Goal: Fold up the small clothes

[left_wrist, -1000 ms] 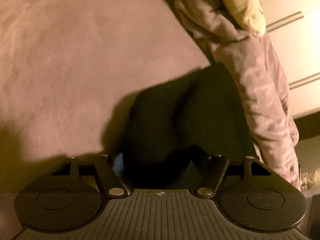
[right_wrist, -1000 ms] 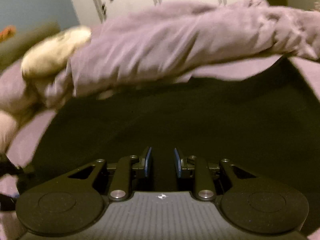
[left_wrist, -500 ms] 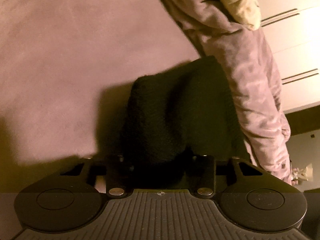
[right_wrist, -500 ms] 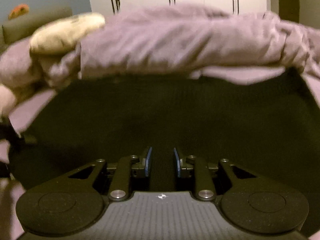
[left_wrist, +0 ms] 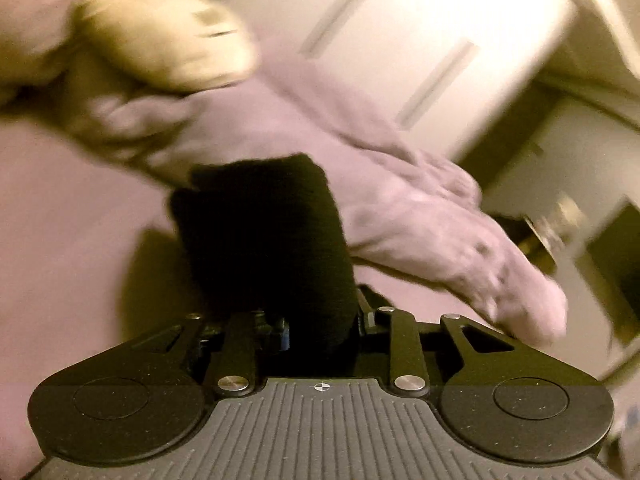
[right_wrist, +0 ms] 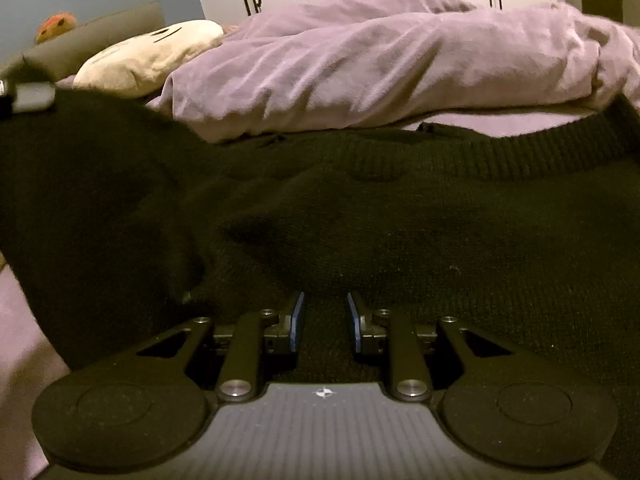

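While the left wrist view is blurring, the left gripper (left_wrist: 322, 326), jaws just having been closing, is pinching a black sweater (left_wrist: 264, 240) fold, probably lifted above the purple bedsheet (left_wrist: 60, 240), white wardrobe (left_wrist: 420, 40) behind; right wrist view, right gripper (right_wrist: 323, 322) is clamping the sweater lying flat, crumpled purple duvet (right_wrist: 380, 64) and cream pillow (right_wrist: 148, 56) beyond.

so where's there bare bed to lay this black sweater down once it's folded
Bare purple sheet lies open to the left of the black sweater in the left wrist view. The far side is crowded: the bunched purple duvet runs along the sweater's edge, with a cream pillow at its left end. A thin sheet strip shows between them.
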`<state>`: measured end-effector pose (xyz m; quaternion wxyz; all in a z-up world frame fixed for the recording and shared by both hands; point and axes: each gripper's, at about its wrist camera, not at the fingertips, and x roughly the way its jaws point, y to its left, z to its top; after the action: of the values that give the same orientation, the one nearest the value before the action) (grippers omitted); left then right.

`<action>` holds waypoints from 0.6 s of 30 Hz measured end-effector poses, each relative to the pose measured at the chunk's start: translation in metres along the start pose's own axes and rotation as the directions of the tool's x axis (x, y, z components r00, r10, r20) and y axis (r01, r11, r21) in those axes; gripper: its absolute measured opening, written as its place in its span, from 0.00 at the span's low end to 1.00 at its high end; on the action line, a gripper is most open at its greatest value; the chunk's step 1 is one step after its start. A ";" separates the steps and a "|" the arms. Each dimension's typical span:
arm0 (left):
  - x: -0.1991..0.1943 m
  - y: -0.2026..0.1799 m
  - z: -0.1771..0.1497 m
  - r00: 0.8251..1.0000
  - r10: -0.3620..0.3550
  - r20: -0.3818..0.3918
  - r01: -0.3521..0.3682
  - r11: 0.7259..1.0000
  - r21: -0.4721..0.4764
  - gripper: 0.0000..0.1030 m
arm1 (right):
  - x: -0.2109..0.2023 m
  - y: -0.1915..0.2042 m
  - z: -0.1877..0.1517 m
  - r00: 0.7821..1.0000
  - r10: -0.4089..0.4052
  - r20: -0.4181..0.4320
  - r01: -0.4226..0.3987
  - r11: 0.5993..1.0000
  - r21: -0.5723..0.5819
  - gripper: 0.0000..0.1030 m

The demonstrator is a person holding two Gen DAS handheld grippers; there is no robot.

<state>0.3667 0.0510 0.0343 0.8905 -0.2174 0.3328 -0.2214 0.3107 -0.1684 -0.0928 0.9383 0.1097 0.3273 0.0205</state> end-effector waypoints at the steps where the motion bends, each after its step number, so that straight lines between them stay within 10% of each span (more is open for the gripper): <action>1: 0.003 -0.014 -0.003 1.000 -0.029 -0.010 0.030 0.999 0.046 0.29 | -0.003 -0.008 0.003 0.999 0.038 -0.013 -0.037 0.998 0.049 0.22; 6: 0.028 -0.080 -0.036 0.983 -0.133 -0.124 0.157 0.963 0.217 0.27 | -0.040 -0.075 0.014 0.974 0.225 0.024 -0.210 0.859 0.467 0.34; 18: 0.081 -0.115 -0.148 0.938 0.006 -0.347 0.142 0.905 0.400 0.40 | -0.102 -0.151 -0.007 0.971 0.220 0.089 -0.227 0.753 0.618 0.58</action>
<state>0.2908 -0.1213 -0.0455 0.8369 0.0086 0.4182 -0.3531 0.2215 -0.3256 -0.0689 0.8414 0.4522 0.2950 0.0223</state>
